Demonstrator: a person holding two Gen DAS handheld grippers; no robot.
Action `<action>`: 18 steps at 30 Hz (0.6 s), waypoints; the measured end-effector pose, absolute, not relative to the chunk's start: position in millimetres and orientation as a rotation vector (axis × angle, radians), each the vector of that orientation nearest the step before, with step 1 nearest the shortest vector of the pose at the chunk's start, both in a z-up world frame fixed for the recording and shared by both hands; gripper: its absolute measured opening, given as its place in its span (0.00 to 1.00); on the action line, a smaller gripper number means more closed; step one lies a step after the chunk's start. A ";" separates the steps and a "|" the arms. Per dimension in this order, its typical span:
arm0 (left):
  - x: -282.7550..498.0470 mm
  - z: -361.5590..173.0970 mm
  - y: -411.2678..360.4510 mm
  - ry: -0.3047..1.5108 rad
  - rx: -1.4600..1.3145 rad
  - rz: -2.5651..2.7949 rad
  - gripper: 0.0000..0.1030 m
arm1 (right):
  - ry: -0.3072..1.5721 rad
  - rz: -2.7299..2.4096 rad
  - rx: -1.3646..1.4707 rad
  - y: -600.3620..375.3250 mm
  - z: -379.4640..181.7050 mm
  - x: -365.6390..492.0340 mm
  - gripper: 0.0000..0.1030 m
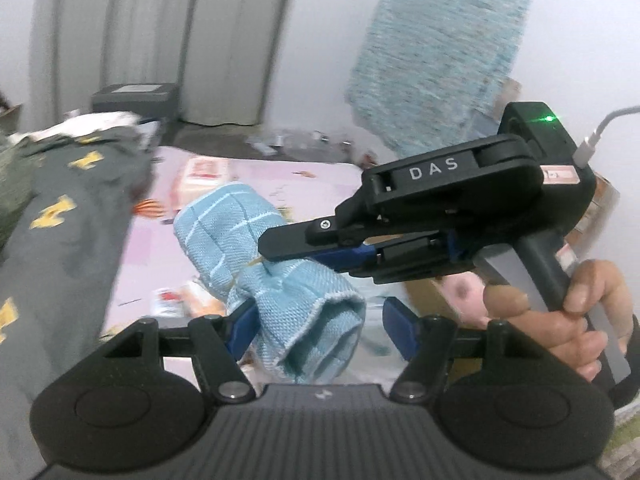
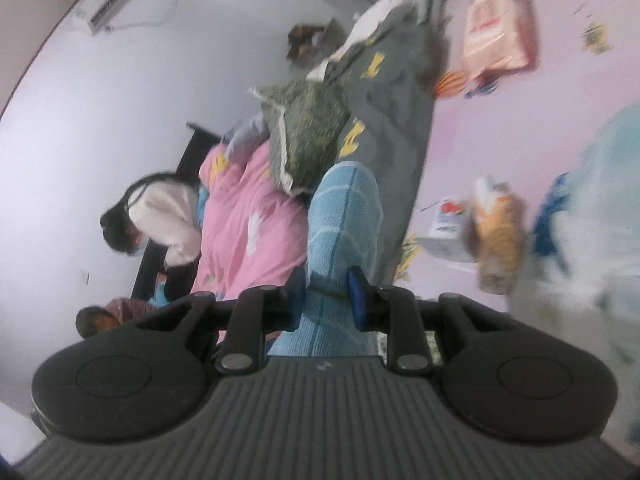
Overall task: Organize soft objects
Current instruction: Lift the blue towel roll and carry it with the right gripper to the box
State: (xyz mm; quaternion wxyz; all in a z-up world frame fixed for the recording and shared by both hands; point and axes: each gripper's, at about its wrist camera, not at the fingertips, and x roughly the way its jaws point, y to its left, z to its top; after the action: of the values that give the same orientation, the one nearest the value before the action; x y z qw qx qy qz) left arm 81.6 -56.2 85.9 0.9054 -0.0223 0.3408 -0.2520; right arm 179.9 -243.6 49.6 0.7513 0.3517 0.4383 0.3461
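Observation:
A rolled light blue woven towel [image 1: 276,264] hangs in the air over the pink bed sheet [image 1: 312,188]. My right gripper [image 1: 264,254] comes in from the right in the left wrist view and is shut on the towel's middle. In the right wrist view the same towel [image 2: 344,220] sticks out between the shut blue pads [image 2: 357,294], midway at my right gripper [image 2: 326,296]. My left gripper [image 1: 320,328] is open, its left pad [image 1: 244,320] touching the towel's lower end, its right pad apart from it.
A grey blanket with yellow marks [image 1: 60,216] lies on the left of the bed. A blue cloth [image 1: 436,56] hangs on the wall behind. A pink duvet [image 2: 248,220], a green cushion [image 2: 308,132] and a person [image 2: 152,216] show in the right wrist view.

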 end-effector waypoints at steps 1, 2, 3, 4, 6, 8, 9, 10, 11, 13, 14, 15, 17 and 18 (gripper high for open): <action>81.2 86.8 -65.5 0.707 -0.035 -0.538 0.66 | 0.943 0.742 0.776 -256.2 50.3 174.4 0.21; 81.0 88.1 -77.3 0.708 -0.019 -0.558 0.66 | 0.929 0.726 0.787 -270.1 50.7 167.9 0.21; 80.3 89.1 -87.3 0.707 -0.006 -0.576 0.66 | 0.916 0.714 0.798 -280.9 50.1 162.2 0.21; 79.6 89.7 -97.8 0.707 0.008 -0.596 0.66 | 0.898 0.698 0.811 -296.1 50.4 155.3 0.21; 79.0 91.5 -121.3 0.708 0.033 -0.645 0.66 | 0.867 0.670 0.834 -320.4 51.3 143.5 0.21; 79.1 91.4 -145.1 0.709 0.054 -0.697 0.66 | 0.831 0.631 0.858 -348.8 50.8 129.9 0.21; 80.6 91.0 -158.6 0.712 0.061 -0.725 0.66 | 0.817 0.610 0.872 -362.9 50.3 123.6 0.21; 82.9 90.6 -172.8 0.714 0.068 -0.756 0.66 | 0.802 0.585 0.886 -378.3 49.8 116.9 0.20; 84.8 89.6 -185.3 0.717 0.074 -0.784 0.66 | 0.787 0.557 0.898 -394.5 49.7 109.6 0.20; 91.0 85.8 -214.2 0.731 0.084 -0.832 0.66 | 0.761 0.496 0.916 -425.8 48.2 96.6 0.20; 94.0 83.5 -230.5 0.737 0.090 -0.866 0.66 | 0.752 0.469 0.923 -439.9 47.1 91.6 0.20; 96.2 80.6 -242.3 0.743 0.095 -0.889 0.66 | 0.744 0.439 0.931 -454.8 45.2 86.7 0.20; 101.8 73.9 -267.1 0.761 0.104 -0.924 0.66 | 0.735 0.383 0.943 -483.3 40.4 79.6 0.20; 105.0 70.0 -277.6 0.766 0.111 -0.935 0.66 | 0.734 0.357 0.945 -495.8 37.5 77.3 0.20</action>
State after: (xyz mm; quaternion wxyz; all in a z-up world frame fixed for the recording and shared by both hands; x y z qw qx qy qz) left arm 105.0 -277.6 70.0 0.8214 0.0520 0.3600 -0.4392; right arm 77.3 -495.8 37.5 0.8115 0.4423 0.3435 0.1670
